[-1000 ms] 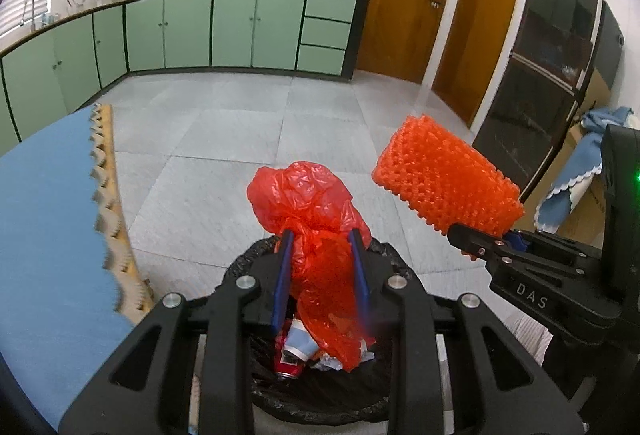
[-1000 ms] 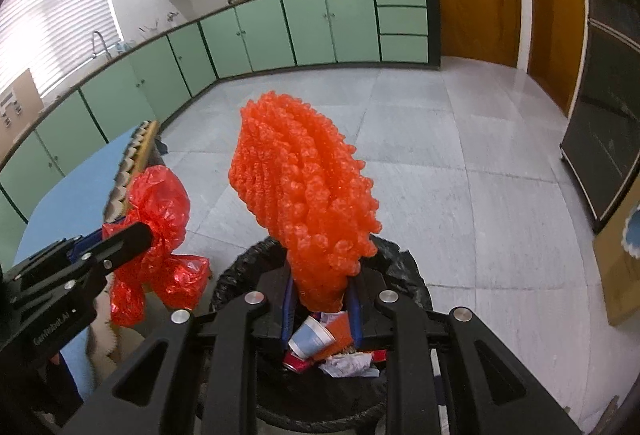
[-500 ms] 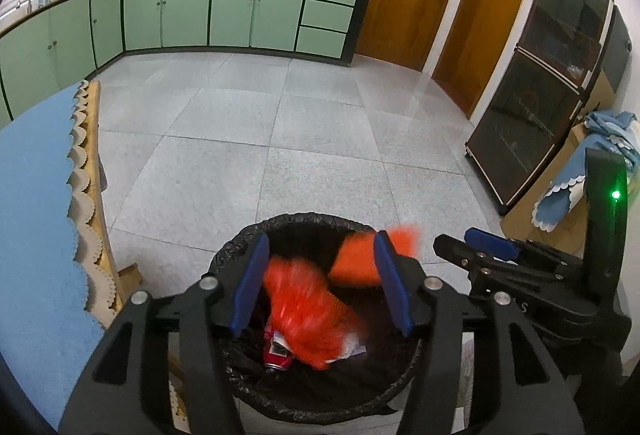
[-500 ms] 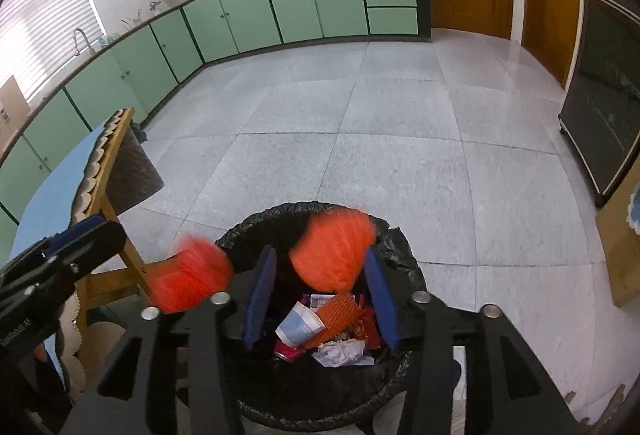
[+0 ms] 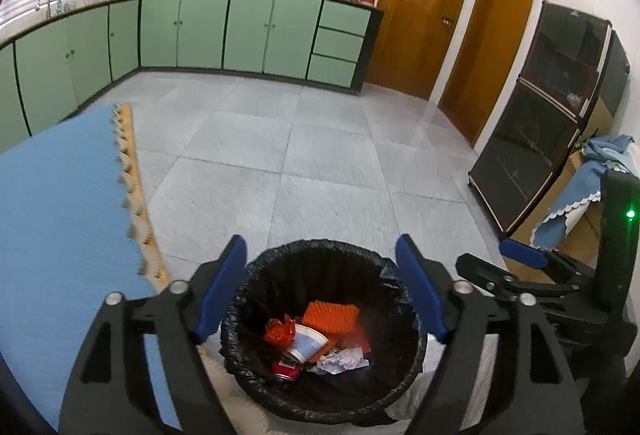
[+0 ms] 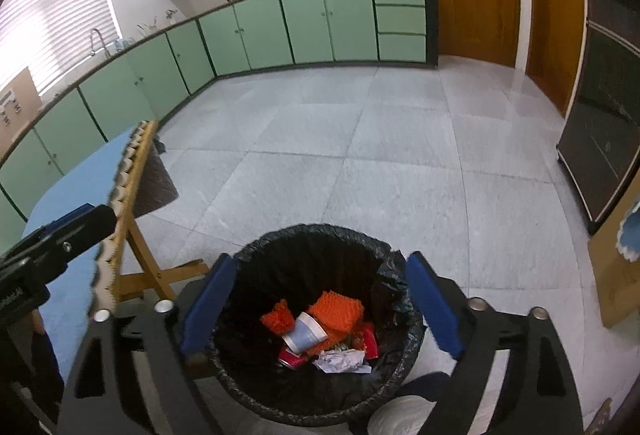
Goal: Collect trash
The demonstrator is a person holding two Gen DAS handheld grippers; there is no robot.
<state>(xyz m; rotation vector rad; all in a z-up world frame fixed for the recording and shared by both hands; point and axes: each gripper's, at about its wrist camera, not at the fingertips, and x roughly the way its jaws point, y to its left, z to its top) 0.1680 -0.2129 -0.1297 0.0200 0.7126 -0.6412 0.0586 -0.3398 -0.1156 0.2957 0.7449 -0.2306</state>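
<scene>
Now well along, judging by the bin's contents and both tools empty

Across the upper frame: green cabinets [image 5: 248, 31], wooden doors, grey tiled floor [image 5: 328, 171] with no litter visible on it

At left of the frame: blue table top [image 5: 60, 195] with scalloped edging, bare as far as visible, though much of it falls outside both views

At lower centre: black-lined trash bin [image 5: 320, 255], directly below both tools

Framing the bin in the left wrist view: left gripper [image 5: 320, 291], blue pads spread wide, nothing between them

Likewise in the right wrist view: right gripper [image 6: 318, 305], spread wide, holding nothing, and visible at lower right of the left view

Inside the bin, near the middle: orange foam net [image 6: 338, 311] lying on the heap, touching a paper cup [image 6: 306, 331]

Just left of the cup: crumpled red plastic bag [image 6: 276, 317]

Below those: red can [image 6: 292, 357] and crumpled white paper [image 6: 340, 361]

Probably done: drop of the two orange and red pieces, both resting in the bin

Probably left: at most a check of unseen table and floor areas for further scraps; cannot tell from these views whether any remain
</scene>
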